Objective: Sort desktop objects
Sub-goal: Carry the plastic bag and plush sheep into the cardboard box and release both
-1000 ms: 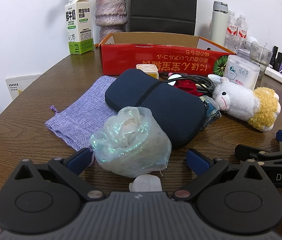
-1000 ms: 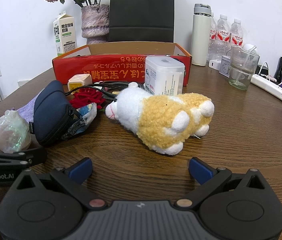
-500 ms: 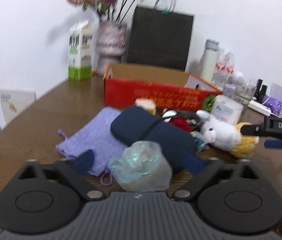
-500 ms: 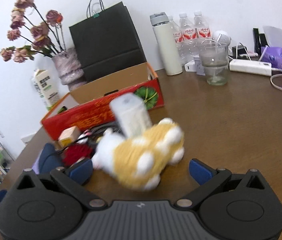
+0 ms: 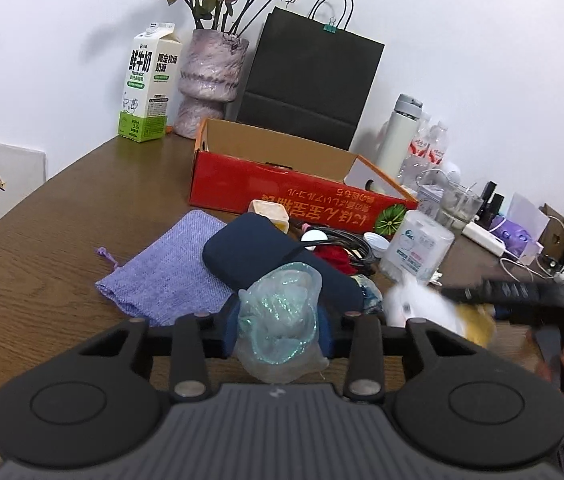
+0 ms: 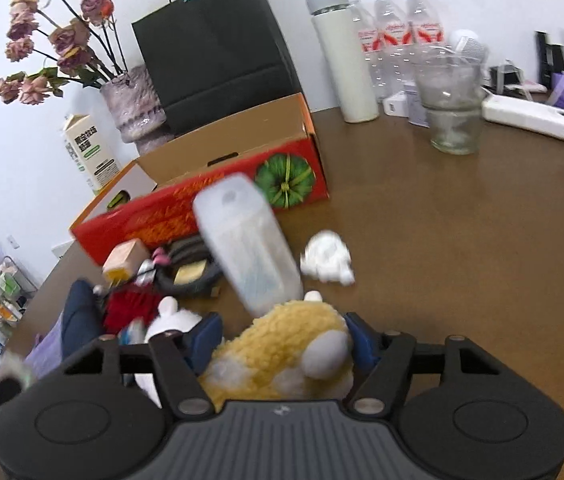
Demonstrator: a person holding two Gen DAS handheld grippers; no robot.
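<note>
My left gripper (image 5: 277,330) has a crumpled iridescent plastic bag (image 5: 282,304) between its blue pads. The jaws are closing and the pads press on the bag's sides. In the right wrist view my right gripper (image 6: 284,342) is closing on a yellow and white plush toy (image 6: 273,320), its pads against the toy's body. The same toy shows as a blur (image 5: 414,304) at the right of the left wrist view. An open red cardboard box (image 5: 302,196) stands behind the pile on the brown table (image 6: 442,240).
A navy pouch (image 5: 249,252), a purple cloth bag (image 5: 161,272), black cables and a white swab container (image 6: 249,252) lie before the box. Crumpled tissue (image 6: 326,258) lies beside the container. Behind stand a milk carton (image 5: 147,84), vase (image 5: 209,84), black paper bag (image 5: 310,80), flask (image 6: 342,52) and glass (image 6: 452,120).
Both grippers went from wide open to closed in on their things: the left on the plastic bag, the right on the plush toy. Both views have tilted upward, and the right has rolled.
</note>
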